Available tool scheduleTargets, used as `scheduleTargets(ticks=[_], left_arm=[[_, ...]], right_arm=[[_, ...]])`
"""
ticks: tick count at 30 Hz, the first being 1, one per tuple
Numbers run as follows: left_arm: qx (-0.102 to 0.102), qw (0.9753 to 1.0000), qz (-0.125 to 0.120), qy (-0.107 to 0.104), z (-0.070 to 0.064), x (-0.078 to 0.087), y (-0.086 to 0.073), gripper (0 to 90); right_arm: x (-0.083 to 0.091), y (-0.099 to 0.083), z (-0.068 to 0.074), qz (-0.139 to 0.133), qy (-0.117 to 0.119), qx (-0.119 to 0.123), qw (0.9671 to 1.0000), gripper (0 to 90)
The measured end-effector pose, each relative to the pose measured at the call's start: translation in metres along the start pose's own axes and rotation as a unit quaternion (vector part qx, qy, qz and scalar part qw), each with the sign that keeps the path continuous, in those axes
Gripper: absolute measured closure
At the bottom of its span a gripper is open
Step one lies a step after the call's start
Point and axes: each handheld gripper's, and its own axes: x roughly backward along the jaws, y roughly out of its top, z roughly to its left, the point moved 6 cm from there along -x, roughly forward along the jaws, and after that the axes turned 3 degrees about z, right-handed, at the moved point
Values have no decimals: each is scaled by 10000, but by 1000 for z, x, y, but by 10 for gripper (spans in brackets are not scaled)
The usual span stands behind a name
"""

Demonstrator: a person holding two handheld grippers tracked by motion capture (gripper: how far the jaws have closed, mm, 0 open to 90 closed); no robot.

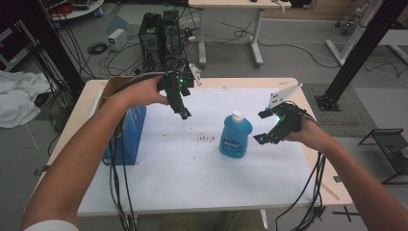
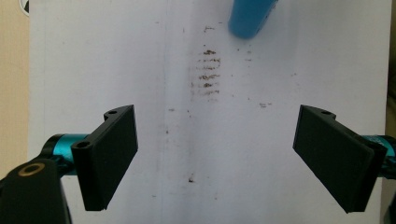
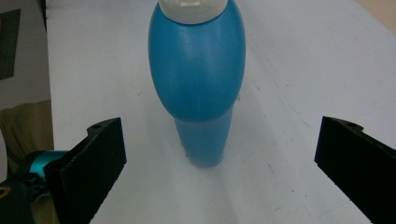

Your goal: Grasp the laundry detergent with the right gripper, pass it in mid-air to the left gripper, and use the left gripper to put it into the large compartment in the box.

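White paper (image 1: 192, 163) covers most of the wooden counter (image 1: 77, 120), and it has some small brown marks (image 1: 207, 139) near the middle. One blue bottle (image 1: 235, 137) with a white cap (image 1: 237, 116) stands upright on the paper, a bit right of the middle. One blue box (image 1: 130, 137) sits at the left side of the counter, with its top flaps open.

Two grippers are held up above the counter, one in each hand. The left gripper (image 1: 184, 113) hangs over the paper, near the box and well apart from the bottle. Its jaws are spread wide with nothing between them. In the left gripper view, the left gripper (image 2: 215, 154) looks down at the paper, with the brown marks (image 2: 207, 74) and the bottom of the bottle (image 2: 250, 18) farther off.

The right gripper (image 1: 262, 126) is just beside the bottle, on its right, and does not touch it. Its jaws are spread wide too. In the right gripper view, the bottle (image 3: 198, 79) stands in the middle ahead of the right gripper (image 3: 215, 168), and both jaws are apart from it.

Behind the counter, the grey floor (image 1: 298, 57) has lots of black cables (image 1: 98, 48). One black computer tower (image 1: 161, 36) stands there, next to another table (image 1: 231, 29). A white cloth (image 1: 17, 98) lies at the far left.
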Motion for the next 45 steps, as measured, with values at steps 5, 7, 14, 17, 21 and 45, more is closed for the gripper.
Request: scheduleTargets(ticks=[5, 7, 14, 17, 21, 45], left_arm=[[1, 10000, 20, 32, 0, 1, 0, 139], [-4, 10000, 12, 65, 0, 1, 0, 139], [-7, 10000, 21, 48, -1, 1, 0, 139], [1, 10000, 29, 20, -1, 0, 0, 139], [12, 10000, 8, 47, -1, 0, -1, 139], [18, 10000, 63, 30, -3, -1, 0, 139]], right_arm=[[-2, -2, 2, -138, -30, -27, 9999, 10], [-4, -2, 1, -256, -29, 43, 9997, 10], [-12, -7, 2, -411, -40, -31, 9991, 10], [-15, -8, 4, -501, -5, -69, 9987, 9], [-21, -10, 4, -592, 41, 32, 9982, 10], [-43, -24, 5, -811, 53, -122, 9966, 10]])
